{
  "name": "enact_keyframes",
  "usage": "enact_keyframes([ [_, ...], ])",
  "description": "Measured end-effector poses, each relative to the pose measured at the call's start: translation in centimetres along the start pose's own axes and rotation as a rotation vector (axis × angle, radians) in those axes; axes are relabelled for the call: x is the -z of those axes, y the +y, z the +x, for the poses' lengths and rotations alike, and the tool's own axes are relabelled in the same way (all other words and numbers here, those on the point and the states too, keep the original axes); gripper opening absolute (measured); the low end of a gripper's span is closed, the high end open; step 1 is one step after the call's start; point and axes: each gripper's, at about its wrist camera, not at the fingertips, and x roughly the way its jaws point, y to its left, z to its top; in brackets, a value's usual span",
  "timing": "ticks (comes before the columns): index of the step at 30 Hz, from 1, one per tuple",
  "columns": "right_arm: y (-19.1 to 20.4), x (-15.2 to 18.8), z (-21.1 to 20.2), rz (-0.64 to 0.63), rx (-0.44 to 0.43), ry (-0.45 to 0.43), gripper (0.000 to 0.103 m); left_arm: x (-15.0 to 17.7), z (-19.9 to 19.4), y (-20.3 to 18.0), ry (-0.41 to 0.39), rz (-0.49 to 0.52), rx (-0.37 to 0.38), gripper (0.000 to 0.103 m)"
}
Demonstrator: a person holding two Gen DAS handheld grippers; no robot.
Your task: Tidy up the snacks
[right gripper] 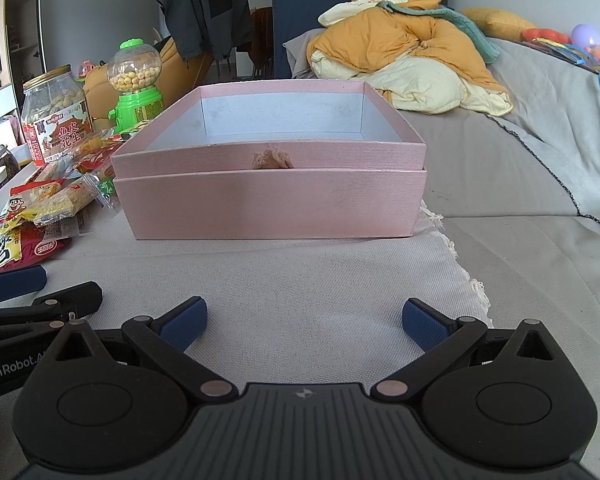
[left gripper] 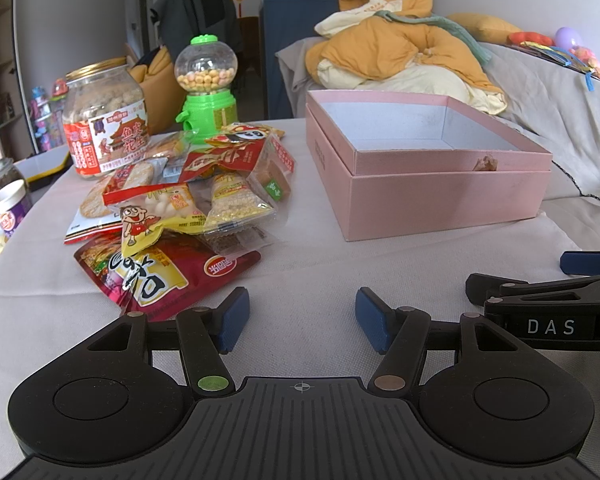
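Note:
A pile of snack packets (left gripper: 188, 200) lies on the white tablecloth, left of an open, empty pink box (left gripper: 432, 184). A dark red packet (left gripper: 168, 272) lies nearest, just ahead and left of my left gripper (left gripper: 302, 320), which is open and empty above the cloth. My right gripper (right gripper: 304, 326) is open and empty, facing the pink box (right gripper: 268, 204) from the front. The snack pile shows at the left of the right wrist view (right gripper: 48, 208). Each gripper shows at the edge of the other's view.
A peanut jar (left gripper: 104, 120) and a green candy dispenser (left gripper: 206, 88) stand behind the pile. Other jars (left gripper: 4, 200) stand at the far left. A sofa with orange bedding (left gripper: 400, 52) lies behind and right of the table. The cloth's edge (right gripper: 456, 256) runs at the right.

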Motion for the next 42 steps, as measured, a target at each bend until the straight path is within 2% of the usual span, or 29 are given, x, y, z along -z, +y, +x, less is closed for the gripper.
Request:
enact_keyframes([
  [18,0.2,0.0,0.0,0.0,-0.001,0.001,0.103,-0.1,-0.2,0.1,0.002,-0.001,0.016,0.066],
  [20,0.2,-0.2,0.0,-0.011,-0.014,0.02,0.103,-0.2,-0.2,0.6,0.005,-0.006,0.042,0.065],
  [22,0.1,-1.0,0.3,-0.037,-0.042,0.083,0.103,-0.5,-0.2,1.5,0.007,-0.015,0.054,0.063],
  [24,0.0,-1.7,0.5,-0.047,-0.069,0.143,0.103,-0.9,0.1,2.7,0.001,-0.017,0.04,0.054],
  [26,0.0,-2.2,0.9,-0.068,-0.077,0.182,0.103,-1.4,0.6,4.5,0.0,-0.028,0.009,0.051],
  [32,0.1,-3.0,1.3,-0.11,-0.103,0.211,0.103,-1.9,-0.1,9.7,-0.03,-0.084,-0.091,0.051],
  [34,0.4,-3.3,1.6,-0.12,-0.109,0.205,0.103,-2.0,-0.9,11.3,-0.036,-0.113,-0.1,0.049],
  [36,1.0,-3.8,2.1,-0.133,-0.12,0.208,0.103,-2.1,-1.9,12.8,-0.045,-0.161,-0.056,0.048],
  [38,2.0,-4.8,2.6,-0.158,-0.148,0.202,0.103,-2.4,-2.8,13.6,-0.053,-0.196,0.036,0.048],
  [42,3.5,-7.3,3.8,-0.154,-0.162,0.142,0.103,-3.4,-2.9,11.9,-0.05,-0.176,0.217,0.048],
])
